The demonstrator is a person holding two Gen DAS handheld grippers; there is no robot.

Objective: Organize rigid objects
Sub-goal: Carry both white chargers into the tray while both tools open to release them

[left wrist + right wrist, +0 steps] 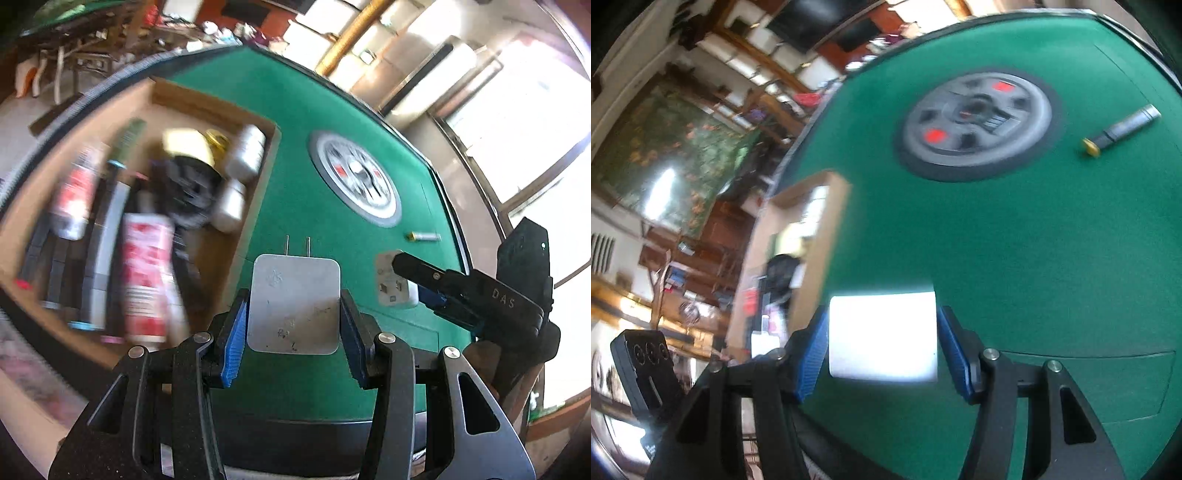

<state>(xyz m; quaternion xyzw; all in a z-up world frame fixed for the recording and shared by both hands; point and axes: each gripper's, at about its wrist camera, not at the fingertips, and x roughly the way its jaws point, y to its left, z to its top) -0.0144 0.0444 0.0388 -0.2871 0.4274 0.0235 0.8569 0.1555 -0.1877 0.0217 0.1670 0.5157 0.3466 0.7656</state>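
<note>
My left gripper (293,325) is shut on a flat white two-prong charger (293,302), held above the green table with its prongs pointing away. My right gripper (882,347) is shut on a white plug block (882,336), which glares bright in the right wrist view. In the left wrist view the right gripper (410,284) holds that white plug adapter (391,284) to the right of the charger. A cardboard box (218,107) at the left holds red-and-white tubes, white bottles, dark tools and a black object. It also shows in the right wrist view (820,236).
A round grey dial with red marks (354,179) sits in the table's middle and shows in the right wrist view (977,122). A small silver cylinder with a yellow tip (424,236) lies right of it, seen too in the right wrist view (1123,129). The table edge (461,229) runs close at the right.
</note>
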